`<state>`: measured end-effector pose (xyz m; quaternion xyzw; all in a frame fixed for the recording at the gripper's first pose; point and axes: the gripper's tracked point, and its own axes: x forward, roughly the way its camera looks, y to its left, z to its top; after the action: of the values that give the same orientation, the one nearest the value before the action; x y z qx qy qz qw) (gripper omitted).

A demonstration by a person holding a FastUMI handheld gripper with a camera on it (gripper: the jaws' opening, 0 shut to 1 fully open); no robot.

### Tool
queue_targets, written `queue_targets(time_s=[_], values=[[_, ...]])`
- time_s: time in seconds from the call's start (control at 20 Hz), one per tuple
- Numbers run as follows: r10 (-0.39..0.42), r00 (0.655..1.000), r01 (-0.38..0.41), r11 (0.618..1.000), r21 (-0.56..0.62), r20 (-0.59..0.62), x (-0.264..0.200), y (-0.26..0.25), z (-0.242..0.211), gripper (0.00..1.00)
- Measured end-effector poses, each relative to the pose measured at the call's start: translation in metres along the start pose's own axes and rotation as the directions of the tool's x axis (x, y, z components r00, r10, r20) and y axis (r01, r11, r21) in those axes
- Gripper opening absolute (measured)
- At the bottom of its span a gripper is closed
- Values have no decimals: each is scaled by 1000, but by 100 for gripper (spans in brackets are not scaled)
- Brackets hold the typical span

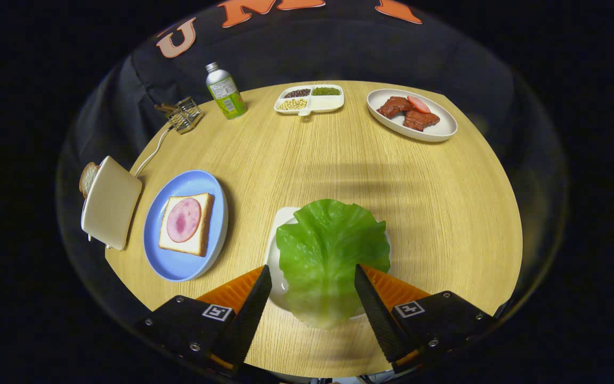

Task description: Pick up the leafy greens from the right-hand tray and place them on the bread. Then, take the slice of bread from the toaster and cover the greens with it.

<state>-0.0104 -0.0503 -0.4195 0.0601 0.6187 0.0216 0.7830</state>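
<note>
One gripper (313,274) reaches over a round wooden table (339,160), its two fingers spread wide apart and clamped on nothing; whether their inner faces touch anything cannot be told. Between them lies a single lettuce leaf (331,250), broad, ruffled at the edge and glossy with pale veins, its near end blurred where it passes between the fingers. It covers most of a white tray (276,240), of which only a curved rim shows at the leaf's left side. To the left of the fingers sits one blue plate (179,266), smooth and oval, bearing one square slice of bread (203,224) topped with one round pink slice of ham (183,220). Farther left stands one cream toaster (111,202), boxy with rounded corners, and a single bread slice (88,178) pokes from its far side, mostly hidden by the body. A white cord (152,152) runs from it toward a small wire rack (184,114), too small to make out well. Well beyond the fingers stand one metal bottle (225,92) with a green label, one white divided dish (309,100) of four compartments, three holding grains or beans, and one white oval plate (440,130) with two brown meat pieces (408,113) and one red slice (419,104).
</note>
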Motion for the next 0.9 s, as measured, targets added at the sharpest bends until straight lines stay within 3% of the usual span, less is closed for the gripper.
queue_targets(time_s=[0.35,0.7,0.85,0.9], values=[[-19,1000,19,1000,11,-16,23,-10,-1,87],[-92,996,91,989,-114,-2,25,-11,-6,80],[-100,995,100,991,-87,3,26,-16,-3,67],[-103,995,103,992,-77,6,26,-18,-2,57]])
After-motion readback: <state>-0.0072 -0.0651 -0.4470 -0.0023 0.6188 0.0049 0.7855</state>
